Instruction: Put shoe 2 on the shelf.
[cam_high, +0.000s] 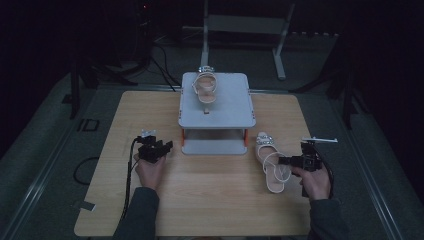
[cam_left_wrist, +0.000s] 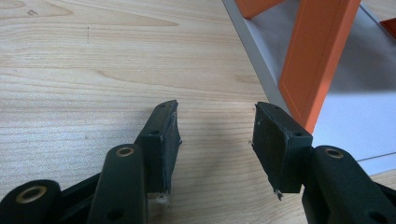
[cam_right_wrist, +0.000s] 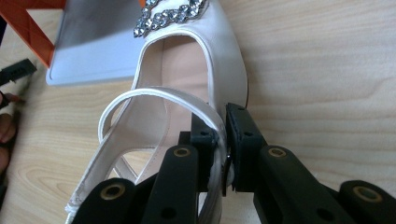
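Up close, the right gripper view shows what the high view leaves too small to read: the right claw is pinching the side edge and thin strap of a white leather sandal with a rhinestone buckle, its jaws pressed on the material from both sides. From above, that sandal lies on the pale wooden surface at about 4 o'clock from the grey two-tier rack with orange legs, with the right claw pointing toward 9 o'clock, the hand behind it and the forearm coming in from 6 o'clock. A second matching white sandal sits on the rack's top shelf near its far edge. The left gripper view shows the left claw spread with nothing between its jaws, bare wood beneath, and an orange leg and the grey lower shelf at 2 o'clock. Overhead, the left claw hovers just left of the rack, aimed toward 2 o'clock.
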